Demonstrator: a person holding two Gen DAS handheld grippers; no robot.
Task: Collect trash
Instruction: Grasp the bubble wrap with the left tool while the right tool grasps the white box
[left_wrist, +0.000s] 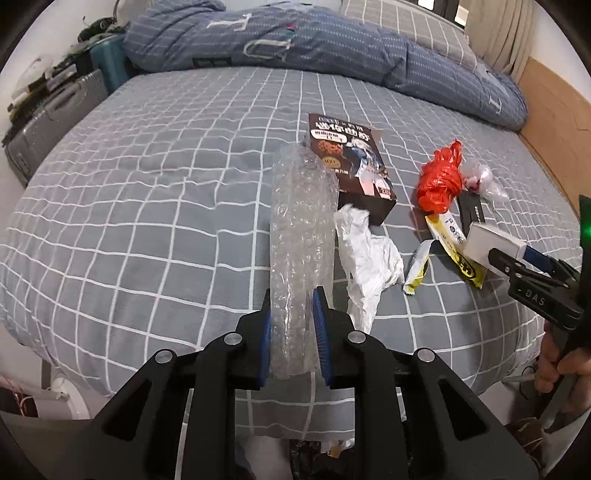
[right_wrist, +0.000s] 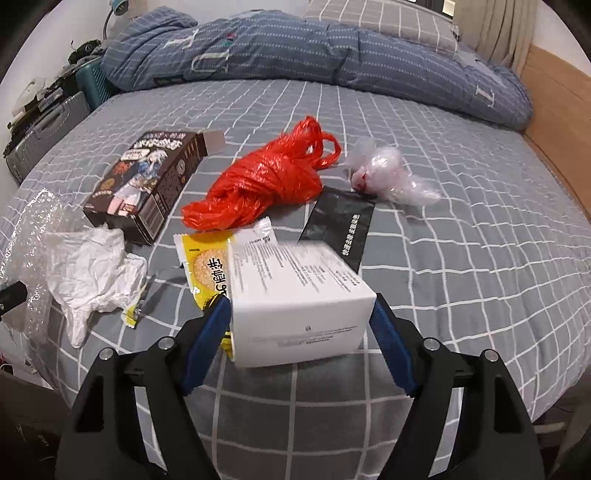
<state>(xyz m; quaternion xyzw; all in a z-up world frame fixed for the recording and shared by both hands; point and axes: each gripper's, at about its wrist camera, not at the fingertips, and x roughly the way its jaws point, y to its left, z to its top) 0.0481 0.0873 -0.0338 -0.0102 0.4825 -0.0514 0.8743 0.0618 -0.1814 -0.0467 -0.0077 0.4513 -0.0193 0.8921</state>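
Trash lies scattered over the grey checked bedsheet (left_wrist: 147, 206), and two pieces are already in the tongs.

From the left wrist camera, the left gripper (left_wrist: 293, 317) is clamped on a roll of bubble wrap (left_wrist: 301, 229), its blue pads squeezing the near end so the roll stands away toward twelve o'clock. Just at its three o'clock side lies a crumpled white paper (left_wrist: 369, 258); the brown snack box (left_wrist: 351, 162) sits at about one o'clock. Farther toward three o'clock the right gripper (left_wrist: 506, 258) holds a white box (left_wrist: 491, 243), with a person's hand (left_wrist: 557, 358) on its handle.

From the right wrist camera, the right gripper (right_wrist: 303, 321) has its pads pressed on both side faces of the white box (right_wrist: 295, 291), which looks tilted and clear of the sheet. A yellow snack wrapper (right_wrist: 207, 269) lies at its ten o'clock, a knotted red plastic bag (right_wrist: 266, 177) at twelve o'clock, a black sachet (right_wrist: 340, 225) at one o'clock and a clear plastic wad (right_wrist: 388, 173) beyond it. The bubble wrap (right_wrist: 29, 229) shows at nine o'clock.

The step in hand appears to be the lift after a double pick-up. Next, both loads probably need carrying to a bin; none is clearly in view, so I cannot tell where it stands. The bubble wrap is soft and may slip; the box grip looks firm.
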